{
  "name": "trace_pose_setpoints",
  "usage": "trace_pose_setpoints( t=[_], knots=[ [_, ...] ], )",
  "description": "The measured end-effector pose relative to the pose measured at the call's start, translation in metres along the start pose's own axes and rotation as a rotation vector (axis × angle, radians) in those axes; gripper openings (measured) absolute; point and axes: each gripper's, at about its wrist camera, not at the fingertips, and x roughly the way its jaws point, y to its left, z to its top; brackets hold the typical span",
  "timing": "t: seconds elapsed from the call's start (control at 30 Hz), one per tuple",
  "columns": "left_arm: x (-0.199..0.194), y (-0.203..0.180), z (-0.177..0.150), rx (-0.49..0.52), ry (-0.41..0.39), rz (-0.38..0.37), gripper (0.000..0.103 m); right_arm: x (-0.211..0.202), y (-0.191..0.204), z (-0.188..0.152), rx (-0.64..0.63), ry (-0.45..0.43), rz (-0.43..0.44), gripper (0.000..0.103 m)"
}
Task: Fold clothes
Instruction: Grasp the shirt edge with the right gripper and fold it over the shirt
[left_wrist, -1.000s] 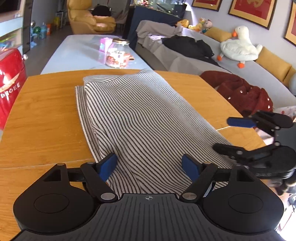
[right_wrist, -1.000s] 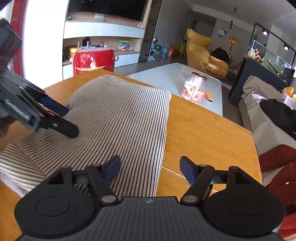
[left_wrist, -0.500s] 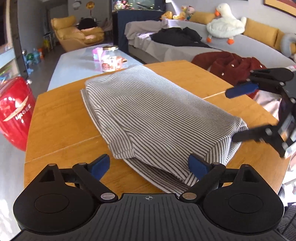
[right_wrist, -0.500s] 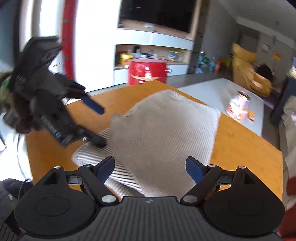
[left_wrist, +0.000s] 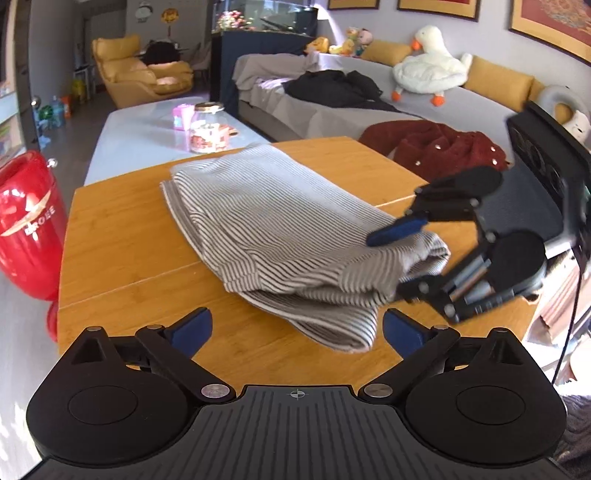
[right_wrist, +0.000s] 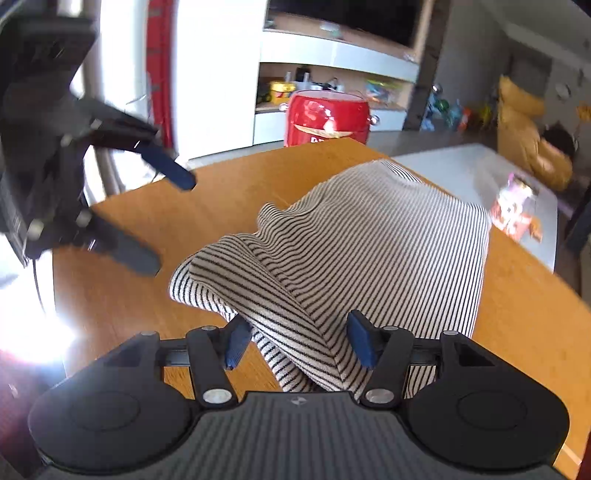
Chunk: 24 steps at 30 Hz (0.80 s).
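A folded grey-and-black striped garment lies on the wooden table; it also shows in the right wrist view. My left gripper is open and empty, just short of the garment's near corner. My right gripper is open with its jaws on either side of the garment's thick near corner, one pad above and one below it in the left wrist view. The left gripper also shows in the right wrist view, open above bare table.
A red pot-shaped container stands left of the table. A white coffee table with a jar lies beyond. A red coat and a sofa with a plush duck are at the right.
The left gripper has backed off the garment toward the table's near edge. The right gripper has swung round to the garment's near corner and straddles it, narrower than before.
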Motion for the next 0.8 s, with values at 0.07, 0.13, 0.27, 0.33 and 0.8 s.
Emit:
trace_pose_setpoints(
  t=[0.07,0.13,0.27,0.33,0.8],
  knots=[
    [0.01,-0.009,-0.003,0.047,0.018,0.003,0.102,-0.002,-0.006,-0.003,0.046,0.004,0.011,0.057],
    [0.021,-0.016,-0.003,0.094,0.032,0.033,0.102,-0.003,-0.006,-0.006,0.051,0.004,0.013,0.057],
    [0.048,-0.029,0.001,0.163,0.046,0.149,0.102,-0.01,0.013,-0.016,-0.103,-0.015,-0.043,0.068],
    [0.055,-0.031,0.005,0.162,0.047,0.173,0.102,-0.015,0.023,-0.021,-0.194,-0.03,-0.075,0.079],
    [0.048,-0.001,0.016,-0.086,0.02,0.072,0.102,0.019,0.039,-0.035,-0.513,-0.054,-0.334,0.039]
  ],
)
